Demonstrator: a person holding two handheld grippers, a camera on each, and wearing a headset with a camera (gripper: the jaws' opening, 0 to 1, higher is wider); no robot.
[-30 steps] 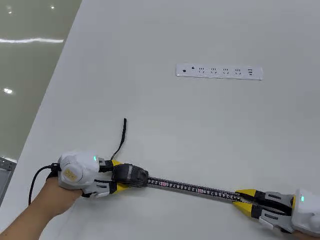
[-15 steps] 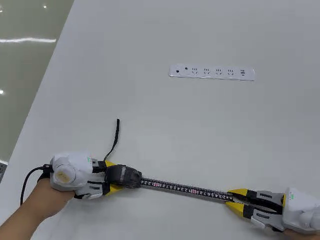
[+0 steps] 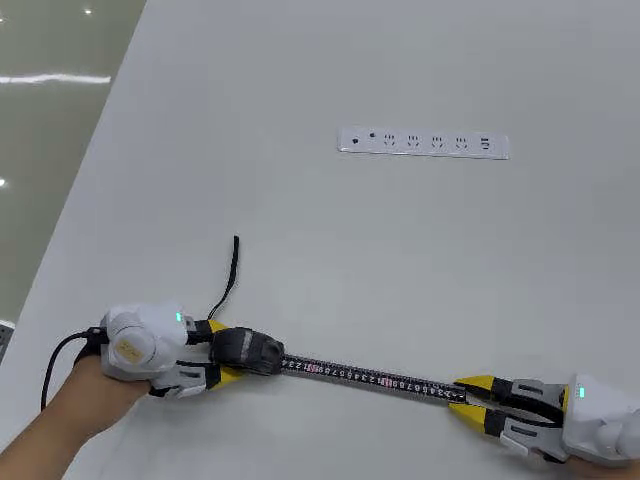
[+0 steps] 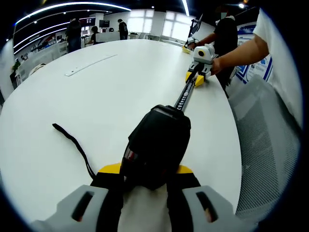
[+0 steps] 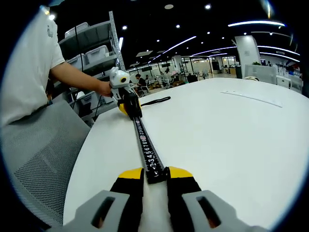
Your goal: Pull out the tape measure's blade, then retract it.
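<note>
Head view, near left: the left gripper [image 3: 225, 350] is clamped round the black tape measure case [image 3: 250, 351] on the white table [image 3: 350, 240]; its wrist strap [image 3: 228, 270] trails toward the far side.
Head view, near right: the right gripper [image 3: 470, 400] pinches the tip of the blade [image 3: 365, 378], which is stretched between the two.
Head view, far: the power strip [image 3: 423, 143] lies well apart.
Left gripper view: jaws part-open, squeezing the case [image 4: 157, 145] from both sides.
Right gripper view: jaws almost closed on the blade end [image 5: 153, 169]; the case [image 5: 130, 104] sits far along it.
Change: the drawn length looks the same as half a second ago.
Meaning: the pull appears finished; retraction is probably next.
</note>
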